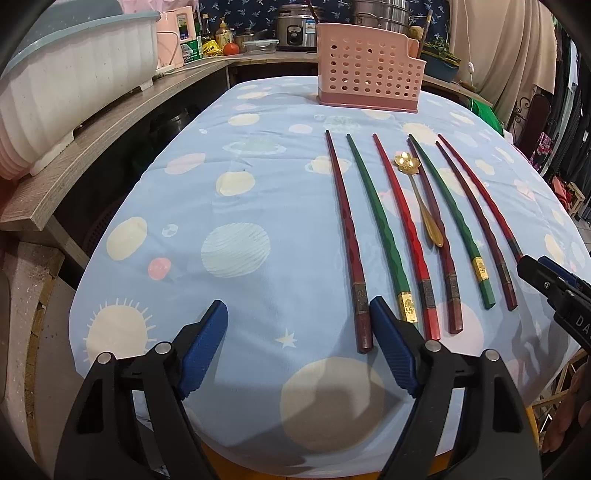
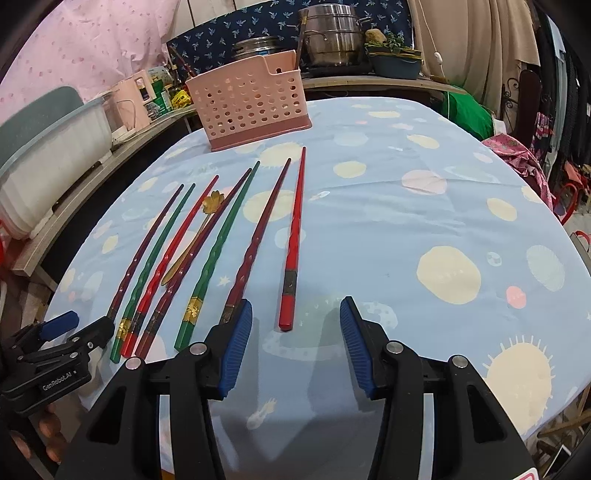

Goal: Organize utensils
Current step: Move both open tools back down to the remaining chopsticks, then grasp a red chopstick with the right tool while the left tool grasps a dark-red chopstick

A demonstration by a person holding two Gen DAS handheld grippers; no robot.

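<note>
The left gripper (image 1: pixel 297 317) is hovering low over the near edge of the table, its blue-padded jaws standing wide apart with nothing between them; its right pad is sitting just beside the thick end of the leftmost dark red chopstick (image 1: pixel 347 236). The right gripper (image 2: pixel 295 317) is likewise spread wide and holding nothing, with the butt of the bright red chopstick (image 2: pixel 293 236) lying on the cloth in the gap ahead of its pads, touching neither. The planet-print blue tablecloth (image 2: pixel 406 229) is covering the table, and seven chopsticks are lying on it in a loose row, thick ends toward the grippers and tips pointing away: two green chopsticks (image 1: pixel 380 225) with gold bands, the rest red or dark red. A gold flower-handled spoon (image 1: pixel 421 199) is resting among the middle ones, its flower end pointing away and its bowl nearer, lying against a dark chopstick. Farther on, well apart from the tips, the pink perforated utensil holder (image 1: pixel 369 70) is standing upright near the far edge of the table. Behind it, a wooden counter (image 1: pixel 110 122) is carrying a white dish rack (image 1: pixel 66 81), a rice cooker (image 1: pixel 295 29) and a steel steamer pot (image 2: pixel 332 37).
</note>
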